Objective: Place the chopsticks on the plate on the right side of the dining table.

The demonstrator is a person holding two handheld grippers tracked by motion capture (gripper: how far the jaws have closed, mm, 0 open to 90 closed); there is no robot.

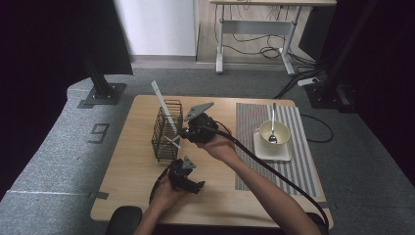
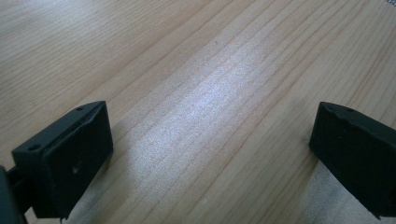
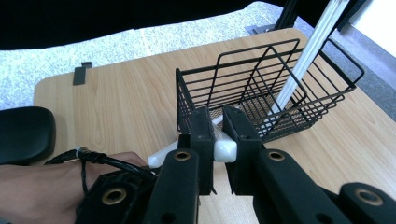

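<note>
A black wire basket (image 1: 166, 128) (image 3: 261, 88) stands on the wooden table (image 1: 132, 161), with a long white stick (image 1: 160, 100) (image 3: 306, 56) leaning in it. My right gripper (image 1: 183, 132) (image 3: 218, 122) reaches the basket's near side and is shut on a second white stick-like piece (image 3: 226, 150) (image 1: 172, 141). That piece lies low, one end poking toward the basket's mesh and the other sticking out past the jaws. My left gripper (image 1: 197, 186) (image 2: 210, 144) rests low over bare wood at the table's front, open, with nothing between its jaws.
A striped placemat (image 1: 303, 161) covers the table's right side. On it sit a square saucer (image 1: 286, 155) and a cream cup (image 1: 281, 129) with a spoon (image 1: 272, 125) inside. A black cable (image 1: 274, 174) trails from the right gripper. A black round pad (image 1: 122, 219) sits at the table's front edge.
</note>
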